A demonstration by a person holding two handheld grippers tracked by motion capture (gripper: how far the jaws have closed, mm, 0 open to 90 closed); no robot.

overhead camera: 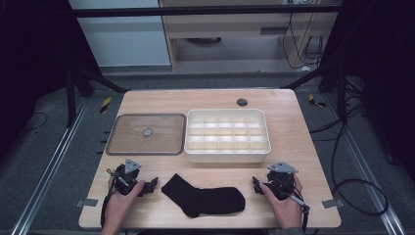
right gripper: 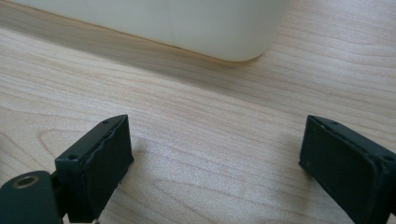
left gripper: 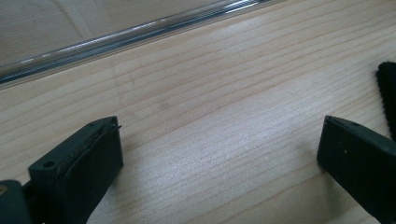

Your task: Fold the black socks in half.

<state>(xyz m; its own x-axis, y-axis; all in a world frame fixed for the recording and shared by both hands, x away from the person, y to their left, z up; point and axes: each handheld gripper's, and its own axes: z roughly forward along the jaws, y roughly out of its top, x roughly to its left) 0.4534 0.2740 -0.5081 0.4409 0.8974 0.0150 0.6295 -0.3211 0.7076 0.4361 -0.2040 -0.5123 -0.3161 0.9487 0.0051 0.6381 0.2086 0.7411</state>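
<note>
Black sock [overhead camera: 205, 197] (unlabelled), left tongs [overhead camera: 152, 185] and right tongs [overhead camera: 256, 184] gaping

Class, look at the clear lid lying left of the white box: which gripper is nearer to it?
Left. The left gripper sits just in front of the clear lid; the right gripper is across the table, beyond the sock.

The pale wooden table [overhead camera: 293, 132] shows fine grain under a smooth satin sheen. The black knitted cloth sock [overhead camera: 205, 198] looks soft and matt. The white compartmented tray [overhead camera: 226, 155] seems smooth plastic, faintly glossy. The clear rectangular lid [overhead camera: 146, 133] is glossy, probably plastic, with a ribbed edge.
</note>
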